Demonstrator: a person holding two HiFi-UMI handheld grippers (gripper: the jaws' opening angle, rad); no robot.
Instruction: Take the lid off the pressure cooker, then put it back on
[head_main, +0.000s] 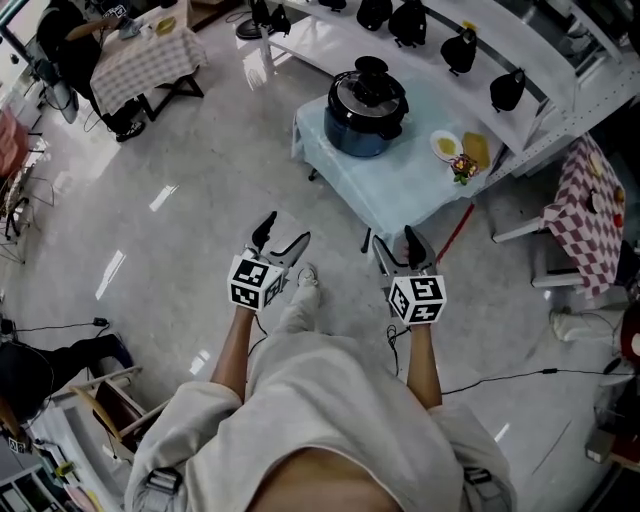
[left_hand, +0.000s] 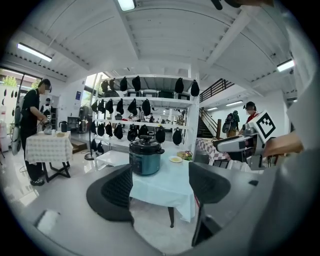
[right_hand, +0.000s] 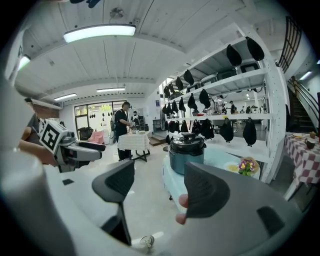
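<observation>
Left gripper (head_main: 283, 236), right gripper (head_main: 396, 242) — wide open, empty

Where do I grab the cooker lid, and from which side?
Probably the black handle standing up from the middle of the lid, from above, jaws either side of it. It is the only narrow raised part; the lid itself looks too broad for the jaws.

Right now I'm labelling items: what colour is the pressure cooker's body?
Pressure cooker body: teal, clearest in the right gripper view.

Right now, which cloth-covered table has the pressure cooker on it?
The pale blue table holds the pressure cooker; the beige checked table and the red checked table do not.
</observation>
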